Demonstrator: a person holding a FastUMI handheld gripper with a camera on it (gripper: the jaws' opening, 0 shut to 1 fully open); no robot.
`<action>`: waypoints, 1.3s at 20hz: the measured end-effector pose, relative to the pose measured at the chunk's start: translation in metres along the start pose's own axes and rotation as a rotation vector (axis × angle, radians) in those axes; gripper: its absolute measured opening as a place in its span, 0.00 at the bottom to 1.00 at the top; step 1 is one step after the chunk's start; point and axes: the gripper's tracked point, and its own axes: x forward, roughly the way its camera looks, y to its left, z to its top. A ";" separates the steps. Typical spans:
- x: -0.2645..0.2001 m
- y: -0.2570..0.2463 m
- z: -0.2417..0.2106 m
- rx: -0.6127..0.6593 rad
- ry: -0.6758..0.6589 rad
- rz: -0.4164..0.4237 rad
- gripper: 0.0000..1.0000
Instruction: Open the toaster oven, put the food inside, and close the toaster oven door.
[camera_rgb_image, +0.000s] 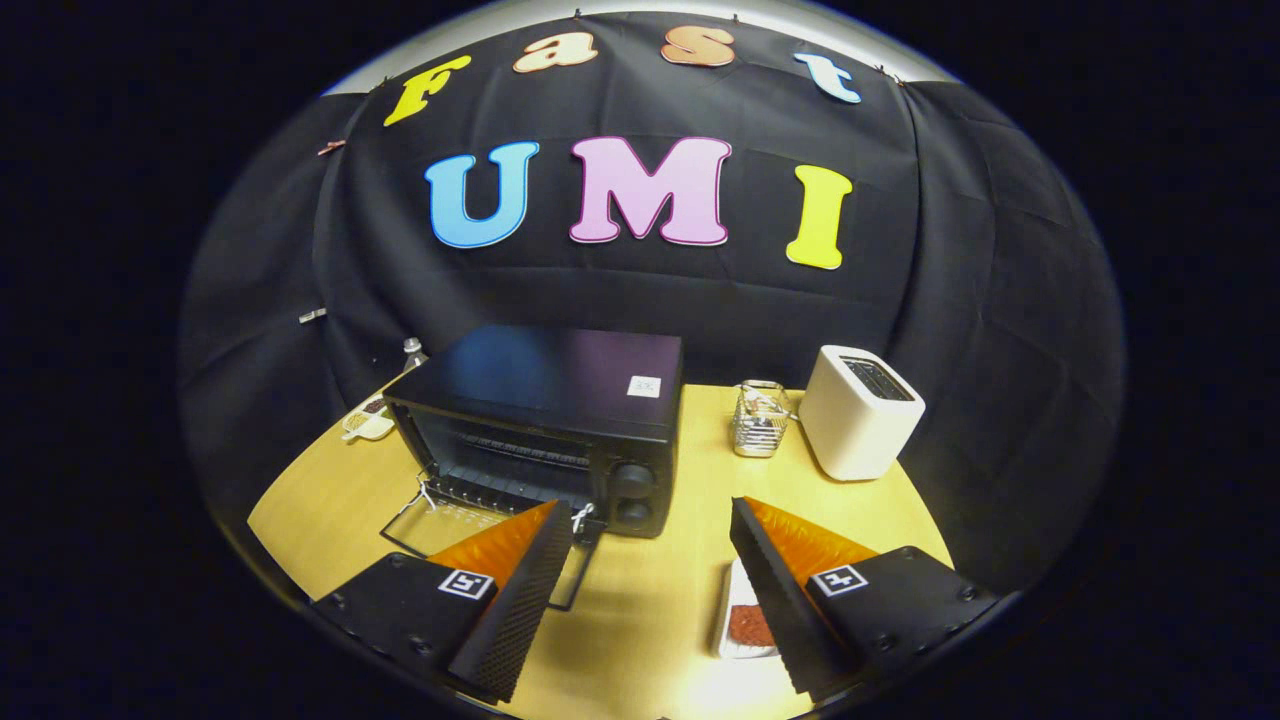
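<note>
Here we hold the gripper (650, 590) with its fingers spread wide and empty. The food (748, 625), on a small white tray (727, 620), lies low in the frame, just inside the right finger. The toaster oven (545, 425), door (480, 540) already down, sits centre-left beyond the left finger.

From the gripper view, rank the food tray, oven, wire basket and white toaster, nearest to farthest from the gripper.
The gripper is open and holds nothing.
1. Food tray: against the right finger's inner side.
2. Oven: ahead, slightly left, door down.
3. Wire basket and white toaster: right of the oven, side by side, too close to call.
</note>
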 end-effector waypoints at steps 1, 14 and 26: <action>0.000 -0.014 0.002 0.006 0.002 -0.001 0.99; 0.010 -0.152 -0.081 0.154 0.260 0.041 0.99; 0.014 -0.150 -0.170 0.473 0.526 0.221 0.76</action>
